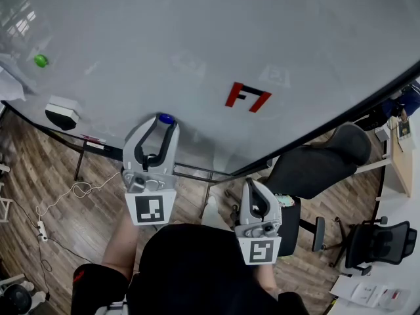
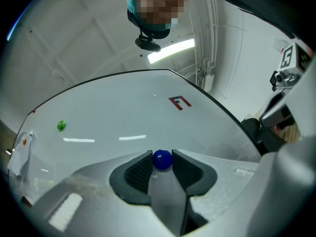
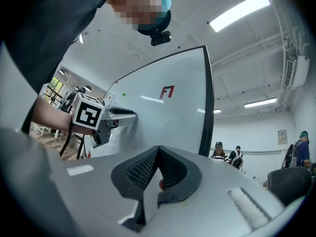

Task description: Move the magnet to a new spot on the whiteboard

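Observation:
A small blue ball magnet [image 1: 166, 118] sits on the whiteboard [image 1: 230, 38] near its lower edge. My left gripper [image 1: 164, 123] is raised to the board and its two pads press on the blue magnet [image 2: 162, 159] from both sides. My right gripper [image 1: 252, 186] hangs lower, off the board's edge, with its jaws closed together [image 3: 158, 150] and nothing between them. A red F mark [image 1: 247, 96] is printed to the right of the magnet. A green magnet [image 1: 41, 60] sticks to the board far to the left.
A white and black eraser [image 1: 61, 112] rests at the board's lower left edge. A black office chair [image 1: 315, 166] stands right of my right gripper, another [image 1: 380, 241] further right. A white cable [image 1: 72, 192] lies on the wooden floor at left.

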